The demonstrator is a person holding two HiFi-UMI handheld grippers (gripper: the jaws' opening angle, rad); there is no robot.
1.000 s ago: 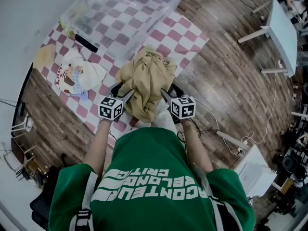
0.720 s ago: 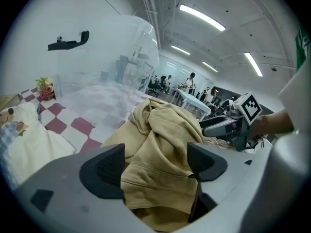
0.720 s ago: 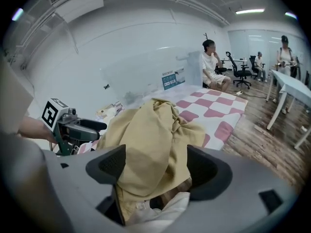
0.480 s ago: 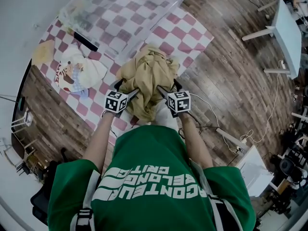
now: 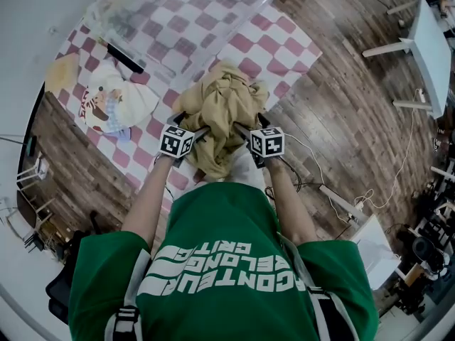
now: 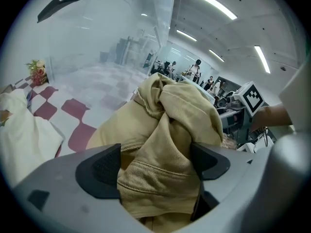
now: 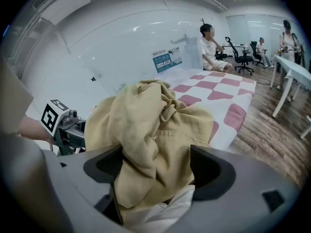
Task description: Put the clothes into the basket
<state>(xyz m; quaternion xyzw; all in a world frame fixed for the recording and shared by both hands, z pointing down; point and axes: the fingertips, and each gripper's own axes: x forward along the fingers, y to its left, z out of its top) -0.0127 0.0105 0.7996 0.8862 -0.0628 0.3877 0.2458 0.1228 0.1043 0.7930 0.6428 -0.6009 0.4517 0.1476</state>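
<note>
Left hand-held gripper (image 6: 155, 166) is standing released, its jaws having just been opening to their widest. The right hand-held gripper (image 7: 153, 166) is doing the same. Neither is clenching anything, though a fold of the tan garment (image 5: 224, 109) is lying loose between each pair of pads and filling the gap.

Tan garment is sitting in a bunched heap on the checked cloth (image 5: 284, 48), on the person's side of the clear bin (image 5: 178, 20). It is lying just outside the bin's near wall, not in it. White fabric (image 5: 245, 170) is showing under the edge of the heap farthest from the bin; cannot tell what it is.

Handling, as judged: soft, light woven stuff with stitched seams and no stiffness, so it is going to sag and trail from any hold. Not slippery, not fragile. Thick bunched folds on two opposite flanks of the heap are looking like the best hold, one gripper each, biting deep enough to catch several layers. A single thin layer is likely to let the rest unfurl and drag over the bin's wall.

Containers: clear bin is looking bare of clothing, with only the checks showing through its walls. Beside the bin's near-left corner, a white printed garment (image 5: 117, 101) and a yellowish piece (image 5: 62, 73) are lying on the cloth, also outside it.
</note>
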